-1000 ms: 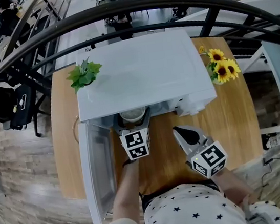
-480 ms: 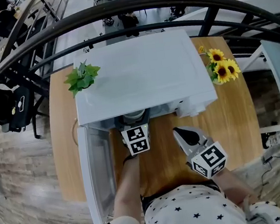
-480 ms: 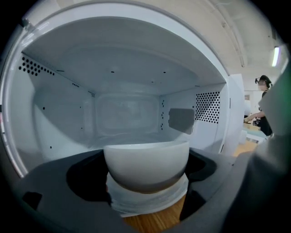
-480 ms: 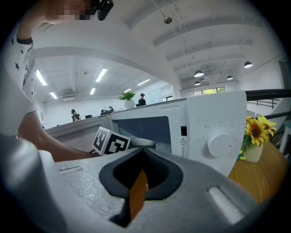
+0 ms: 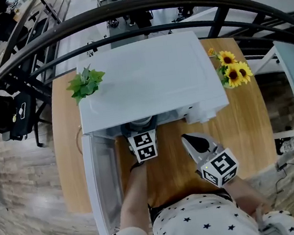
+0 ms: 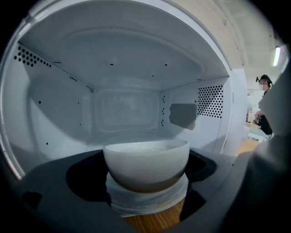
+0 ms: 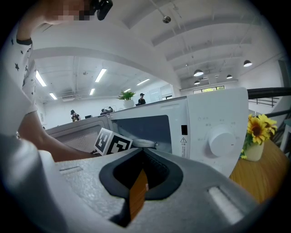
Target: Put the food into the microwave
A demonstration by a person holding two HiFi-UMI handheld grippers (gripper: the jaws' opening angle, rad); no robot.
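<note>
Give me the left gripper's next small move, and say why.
Probably ease the left gripper forward, deeper into the microwave: its fingers grip the bowl at the mouth, and table wood shows beneath it, so it isn't over the cavity floor yet.

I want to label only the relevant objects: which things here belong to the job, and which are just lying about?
Job: bowl, microwave, left gripper holding the bowl.
Lying about: plant, sunflowers, idle right gripper.
</note>
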